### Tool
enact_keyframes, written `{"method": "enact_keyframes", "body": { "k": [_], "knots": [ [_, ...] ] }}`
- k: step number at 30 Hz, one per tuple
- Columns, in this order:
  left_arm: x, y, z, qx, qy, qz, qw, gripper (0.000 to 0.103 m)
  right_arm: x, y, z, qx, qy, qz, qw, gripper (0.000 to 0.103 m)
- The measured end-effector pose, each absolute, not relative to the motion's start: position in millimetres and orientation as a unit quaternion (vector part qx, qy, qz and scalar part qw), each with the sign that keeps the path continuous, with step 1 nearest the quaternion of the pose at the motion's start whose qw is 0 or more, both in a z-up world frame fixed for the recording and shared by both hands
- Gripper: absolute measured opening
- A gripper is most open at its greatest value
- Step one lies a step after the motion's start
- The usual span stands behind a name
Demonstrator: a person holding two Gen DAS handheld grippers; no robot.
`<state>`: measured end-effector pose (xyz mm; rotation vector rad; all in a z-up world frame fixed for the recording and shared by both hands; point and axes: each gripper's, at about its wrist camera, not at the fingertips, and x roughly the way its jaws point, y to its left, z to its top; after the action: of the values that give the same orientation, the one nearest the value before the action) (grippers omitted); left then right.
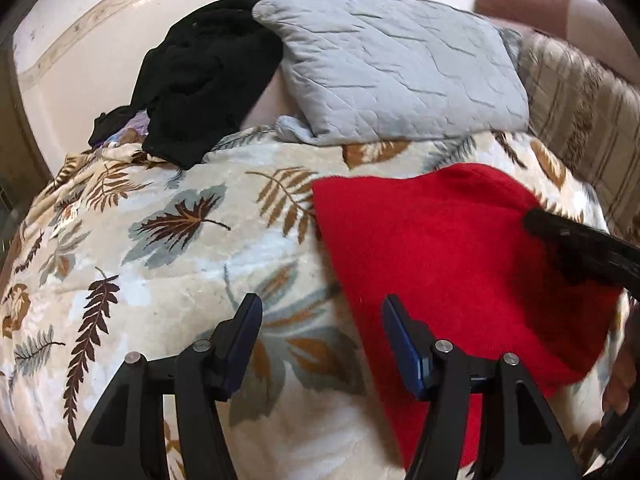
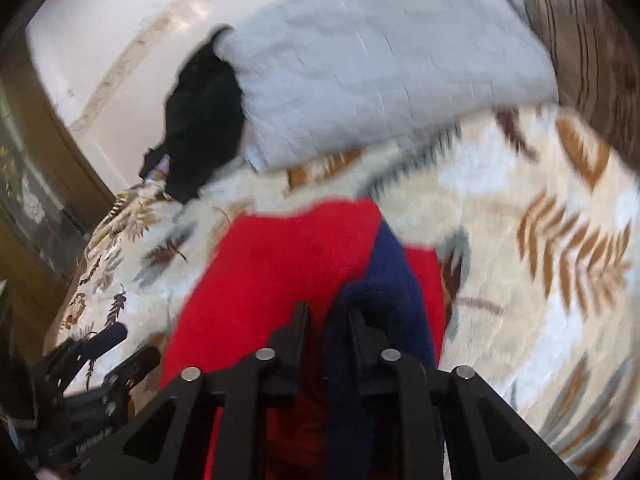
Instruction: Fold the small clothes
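A red knitted garment (image 1: 448,256) lies flat on the leaf-patterned blanket (image 1: 168,248). My left gripper (image 1: 320,320) is open and empty, hovering over the blanket with its right finger above the garment's left edge. My right gripper (image 2: 328,320) is nearly shut on the garment (image 2: 288,264), pinching red cloth and its navy blue part (image 2: 384,280). In the left wrist view the right gripper (image 1: 536,218) reaches in from the right over the garment's far right corner. That view is blurred by motion.
A grey quilted pillow (image 1: 392,60) and a heap of black clothes (image 1: 200,76) lie at the head of the bed. A striped cushion (image 1: 580,120) stands at the right. The white wall (image 1: 80,60) is behind. A person's arm (image 1: 540,4) shows at top right.
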<state>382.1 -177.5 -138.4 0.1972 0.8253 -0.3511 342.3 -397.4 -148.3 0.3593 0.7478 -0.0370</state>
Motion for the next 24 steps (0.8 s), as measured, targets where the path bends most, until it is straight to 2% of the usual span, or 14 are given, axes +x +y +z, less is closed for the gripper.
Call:
{"method": "enact_keyframes", "body": {
  "k": [1,2,5,6,10,13,15,16,17,18,19,24],
  "knots": [
    [382.2,-177.7,-136.7,0.093,0.395,-0.172,0.898,0.064,338.4,-394.9,-141.3,0.165,0.349,-0.021,0.922,0.016],
    [381.6,-178.7,-136.0,0.094,0.393,-0.173,0.898,0.064,330.0,-389.1,-128.5,0.142,0.322,-0.032,0.936,0.009],
    [380.9,-186.3,-146.6,0.114,0.403,-0.177,0.891,0.064,304.8,-368.3,-105.4,0.045,0.253,-0.055,0.965,0.007],
    [381.5,-188.5,-152.8,0.118,0.413,-0.179,0.885,0.064,304.4,-368.3,-107.5,0.041,0.258,-0.052,0.964,0.007],
    [382.7,-184.9,-158.6,0.103,0.43,-0.181,0.879,0.064,329.7,-408.9,-156.8,0.154,0.383,-0.048,0.91,0.007],
    [382.3,-184.1,-159.9,0.108,0.429,-0.18,0.879,0.064,325.1,-433.6,-156.7,0.255,0.374,-0.012,0.892,0.009],
    [381.5,-185.6,-163.1,0.117,0.431,-0.181,0.876,0.065,322.7,-446.6,-153.6,0.302,0.361,0.002,0.882,0.015],
    [380.8,-186.3,-164.0,0.123,0.429,-0.182,0.876,0.066,323.1,-452.2,-154.2,0.32,0.359,0.006,0.877,0.03],
    [380.7,-186.4,-164.0,0.127,0.428,-0.182,0.876,0.066,324.1,-453.5,-156.7,0.33,0.359,0.008,0.873,0.053],
    [381.7,-185.8,-163.5,0.127,0.428,-0.183,0.876,0.067,325.8,-454.9,-159.5,0.338,0.362,0.006,0.869,0.066],
    [382.7,-184.4,-163.3,0.124,0.43,-0.183,0.875,0.068,326.6,-455.8,-161.7,0.347,0.36,0.002,0.866,0.074],
    [383.9,-181.2,-163.3,0.125,0.431,-0.186,0.874,0.069,338.1,-463.4,-177.6,0.373,0.365,0.015,0.853,0.071]
  ]
}}
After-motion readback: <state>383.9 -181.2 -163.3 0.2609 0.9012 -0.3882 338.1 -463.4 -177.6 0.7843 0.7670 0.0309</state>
